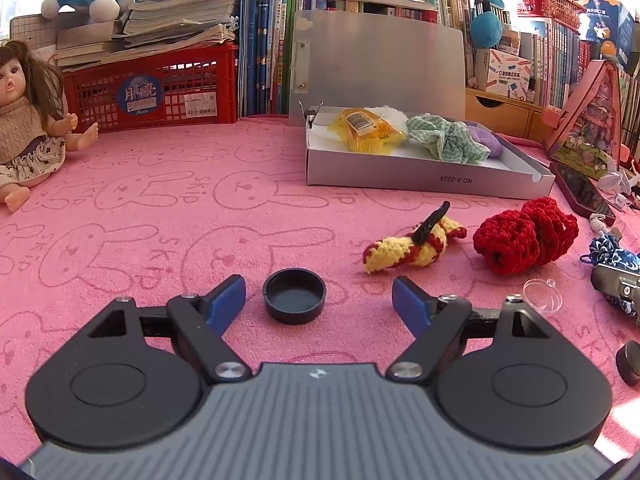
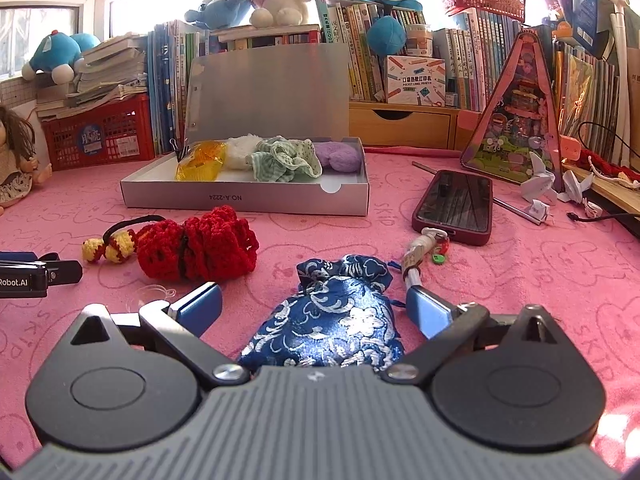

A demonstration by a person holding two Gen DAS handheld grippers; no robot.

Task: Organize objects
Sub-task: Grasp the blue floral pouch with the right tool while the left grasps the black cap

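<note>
My left gripper (image 1: 319, 300) stands open low over the pink cloth. A black round cap (image 1: 294, 298) lies between its blue fingers, touching neither. My right gripper (image 2: 314, 308) is wide open, and a blue-and-white brocade pouch (image 2: 332, 312) lies on the cloth between its pads, not pressed. A silver box (image 2: 240, 200) with its lid raised sits behind, holding a yellow packet (image 2: 200, 164), a green checked scrunchie (image 2: 286, 160) and white and purple fluffy items. A red crochet piece (image 2: 200, 248) and a yellow-red crochet piece (image 1: 412, 244) lie loose in front of the box.
A phone (image 2: 456, 206) with a charm strap (image 2: 424, 252) lies right of the pouch. A clear plastic piece (image 1: 542, 294) sits near the red crochet. A doll (image 1: 24, 128), a red crate (image 1: 156, 88), books and a pink triangular tin (image 2: 516, 136) line the back.
</note>
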